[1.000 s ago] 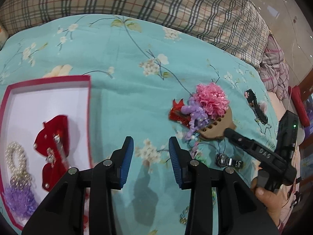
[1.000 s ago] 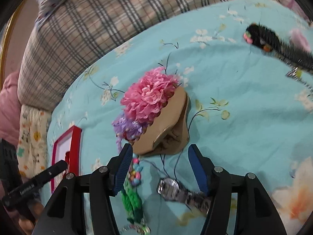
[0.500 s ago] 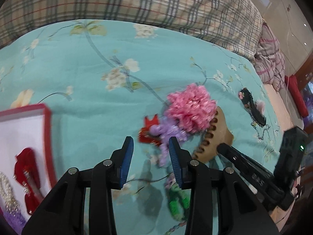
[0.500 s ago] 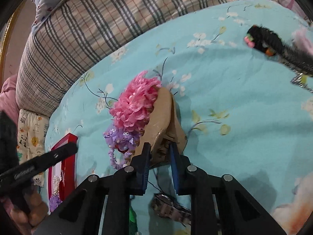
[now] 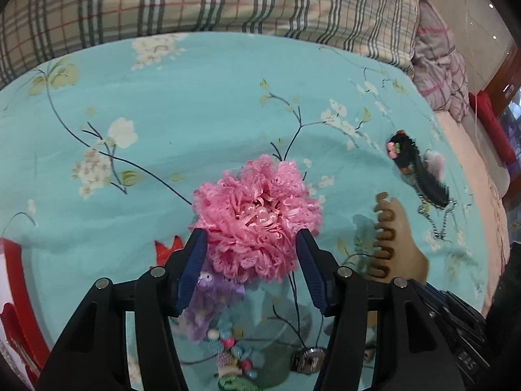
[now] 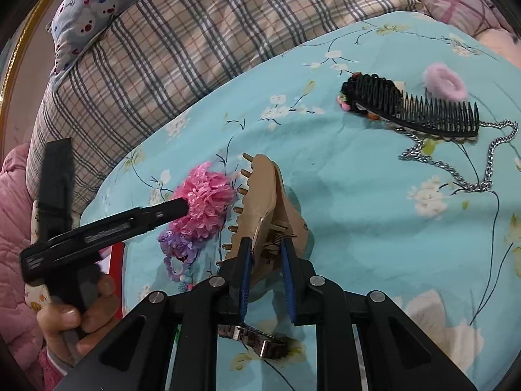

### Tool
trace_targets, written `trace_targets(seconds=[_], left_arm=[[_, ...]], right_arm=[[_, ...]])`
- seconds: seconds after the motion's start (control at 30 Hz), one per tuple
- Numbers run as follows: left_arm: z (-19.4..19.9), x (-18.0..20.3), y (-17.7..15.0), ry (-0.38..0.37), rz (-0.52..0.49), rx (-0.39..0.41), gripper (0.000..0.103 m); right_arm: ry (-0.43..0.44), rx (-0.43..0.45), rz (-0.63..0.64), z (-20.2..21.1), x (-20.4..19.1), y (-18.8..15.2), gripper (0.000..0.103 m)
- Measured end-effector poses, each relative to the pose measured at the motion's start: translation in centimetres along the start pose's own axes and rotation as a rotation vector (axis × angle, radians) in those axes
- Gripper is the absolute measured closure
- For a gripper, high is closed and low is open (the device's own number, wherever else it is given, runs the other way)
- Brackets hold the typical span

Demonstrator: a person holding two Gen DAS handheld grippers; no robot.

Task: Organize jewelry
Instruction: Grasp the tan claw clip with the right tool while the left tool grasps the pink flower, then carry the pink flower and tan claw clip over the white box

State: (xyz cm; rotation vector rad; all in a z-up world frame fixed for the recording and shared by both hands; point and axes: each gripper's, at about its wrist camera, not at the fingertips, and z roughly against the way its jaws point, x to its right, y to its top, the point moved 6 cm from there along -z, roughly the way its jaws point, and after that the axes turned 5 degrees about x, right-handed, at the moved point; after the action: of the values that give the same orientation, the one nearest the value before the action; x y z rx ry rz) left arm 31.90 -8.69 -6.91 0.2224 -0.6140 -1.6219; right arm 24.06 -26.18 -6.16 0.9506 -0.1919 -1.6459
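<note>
1. Tan plastic, the claw hair clip (image 6: 260,208) is sitting gripped by its hinge end between the closed blue pads of our right gripper (image 6: 266,273); its long axis is running away from us and a little leftward, teeth facing left toward the pink lace flower scrunchie (image 6: 203,203).
2. We are holding our left gripper (image 5: 249,272) wide open, its pads straddling the pink scrunchie's lower half; whether they are touching it we cannot tell, and they are grasping nothing.
3. The scrunchie is lying face up with pearl beads at its centre, a purple hair tie (image 5: 210,306) just under its near edge and a beaded string (image 5: 232,355) trailing toward us.
4. A metal watch band (image 6: 252,339) is lying on the sheet below the right gripper.
5. Farther right, a black comb clip (image 6: 413,104) is resting with teeth up, a fuzzy pink ring (image 6: 444,81) just behind it and a silver chain (image 6: 478,166) looping beside it.
6. Everything is lying on a turquoise floral bedsheet (image 5: 195,114); a plaid quilt (image 6: 182,42) is bunching behind, and a red-rimmed tray (image 5: 19,296) is showing at the left edge.
</note>
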Motion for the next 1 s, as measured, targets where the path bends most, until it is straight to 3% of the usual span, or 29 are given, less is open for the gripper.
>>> trace_targets(seconds=[0.07, 0.17, 0.53, 1.0], left_arm=[[-0.7, 0.1, -0.2, -0.004, -0.002, -0.011, 0.084], [-0.8, 0.2, -0.5, -0.003, -0.012, 0.001, 0.093], [5.3, -1.8, -1.1, -0.024, 0.021, 0.099, 0.097], [13.9, -11.2, -5.3, 0.04, 0.193, 0.204, 0.097]], right_arm=[[0.0, 0.0, -0.003, -0.1, 0.3, 0.0, 0.086], [0.002, -0.005, -0.009, -0.4, 0.6, -0.1, 0.086], [0.036, -0.002, 0.016, 0.0, -1.3, 0.0, 0.086], [0.157, -0.066, 0.122, -1.1, -10.6, -2.7, 0.086]])
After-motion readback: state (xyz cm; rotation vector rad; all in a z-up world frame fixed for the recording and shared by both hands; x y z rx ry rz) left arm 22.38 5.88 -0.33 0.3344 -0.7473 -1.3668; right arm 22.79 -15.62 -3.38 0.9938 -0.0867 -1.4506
